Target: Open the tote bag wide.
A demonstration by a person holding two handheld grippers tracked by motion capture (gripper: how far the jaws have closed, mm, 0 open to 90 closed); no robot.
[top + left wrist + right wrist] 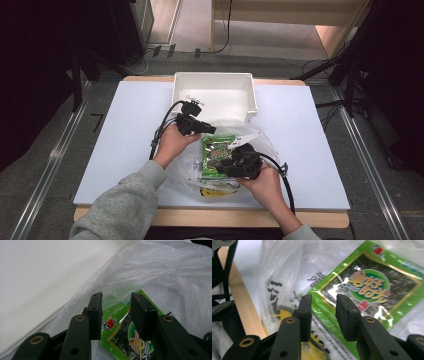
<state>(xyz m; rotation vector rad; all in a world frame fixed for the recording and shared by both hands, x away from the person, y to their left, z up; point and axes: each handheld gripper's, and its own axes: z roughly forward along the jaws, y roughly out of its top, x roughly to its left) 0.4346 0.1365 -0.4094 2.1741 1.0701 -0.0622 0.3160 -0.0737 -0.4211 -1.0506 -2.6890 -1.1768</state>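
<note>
Black jaws of the left gripper [116, 302] stand apart, clamping nothing, hovering just above the near corner of the flat green foil seaweed packet [117, 325]. Same on the right gripper [323, 302]: jaws parted, pads off everything, poised over the packet's lower edge. From above, flank the packet, left gripper [212, 130] at its far corner, right gripper [225, 167] at its near side.

Lies flat inside the crinkled clear plastic bag [255, 137], which spreads around the packet and shows a yellow print [215, 191] on the person's side of it.

Reads as a pause with nothing gripped, packet resting in the bag. Next move probably calls for a fresh pinch, either on thin bag film beside the packet or on the packet's edge; needs care not to catch both layers together, since the film drapes loosely over the packet.

Beyond the packet, open white rectangular plastic tray [215, 75]. Under the packet, white sheet [125, 140] over a wooden tabletop [200, 217]. Farther out from the packet, grey floor with metal rails [50, 165] and dark stands on both sides.
</note>
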